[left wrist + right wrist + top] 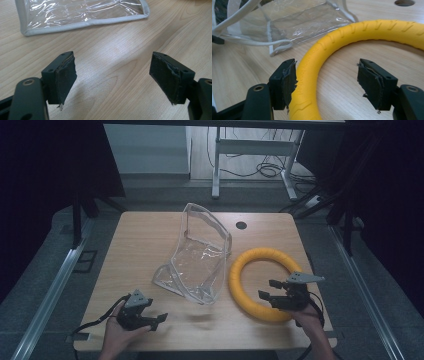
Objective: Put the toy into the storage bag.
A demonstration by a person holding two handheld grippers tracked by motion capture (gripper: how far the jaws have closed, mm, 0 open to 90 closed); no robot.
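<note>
Both handheld grippers sit at the near table edge. Left gripper (156, 320): jaws spread wide, nothing between them, bare wooden tabletop (120, 65) beneath. Right gripper (327, 82): jaws wide apart, straddling the near arc of the yellow ribbed rubber ring (312, 82); the ring lies against one pad, the other pad stands clear. Beyond both grippers lies the clear plastic pouch with grey trim (200, 255), just beside the ring.

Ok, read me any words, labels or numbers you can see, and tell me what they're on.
Yellow foam ring: raised lettering runs along its side near the right gripper's left finger, too faint to read.
Clear plastic pouch with grey trim: no text.
Wooden table: no text.
</note>
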